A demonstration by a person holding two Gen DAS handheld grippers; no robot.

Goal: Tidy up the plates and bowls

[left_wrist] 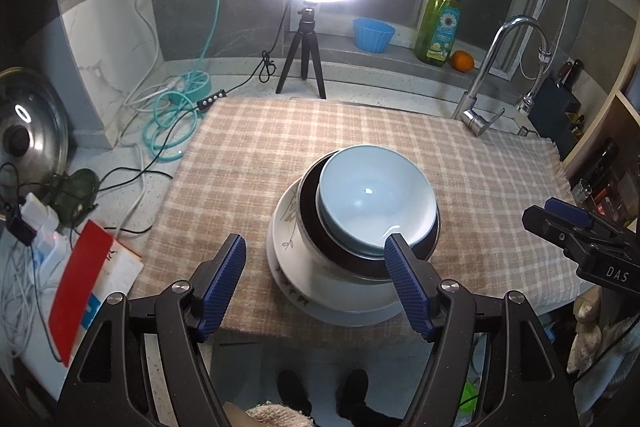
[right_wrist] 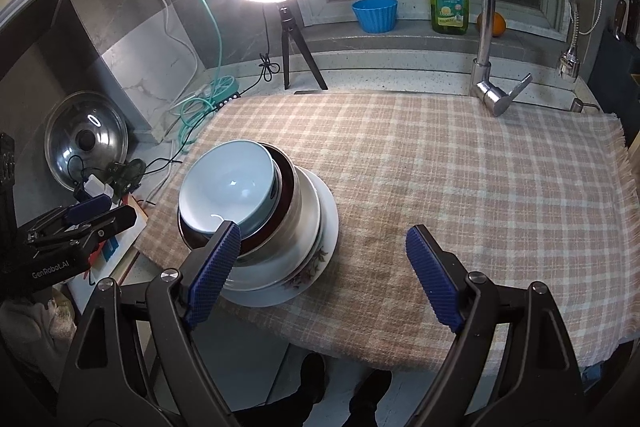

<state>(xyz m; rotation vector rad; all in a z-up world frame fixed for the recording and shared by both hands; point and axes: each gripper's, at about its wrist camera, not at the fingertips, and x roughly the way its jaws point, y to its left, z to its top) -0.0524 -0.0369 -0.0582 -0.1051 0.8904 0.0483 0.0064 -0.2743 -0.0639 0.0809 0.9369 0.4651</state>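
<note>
A pale blue bowl sits nested in a dark-lined bowl, which rests on white flowered plates on the checked cloth. My left gripper hovers open just in front of the stack, its right fingertip overlapping the blue bowl's near rim in the picture. My right gripper is open too, to the right of the stack, nothing between its fingers. Each gripper shows at the edge of the other's view: the right gripper and the left gripper.
A ring light on a tripod stands behind the cloth. A tap, green soap bottle, blue cup and orange are at the back right. Cables, a pot lid and a red-and-white box lie left.
</note>
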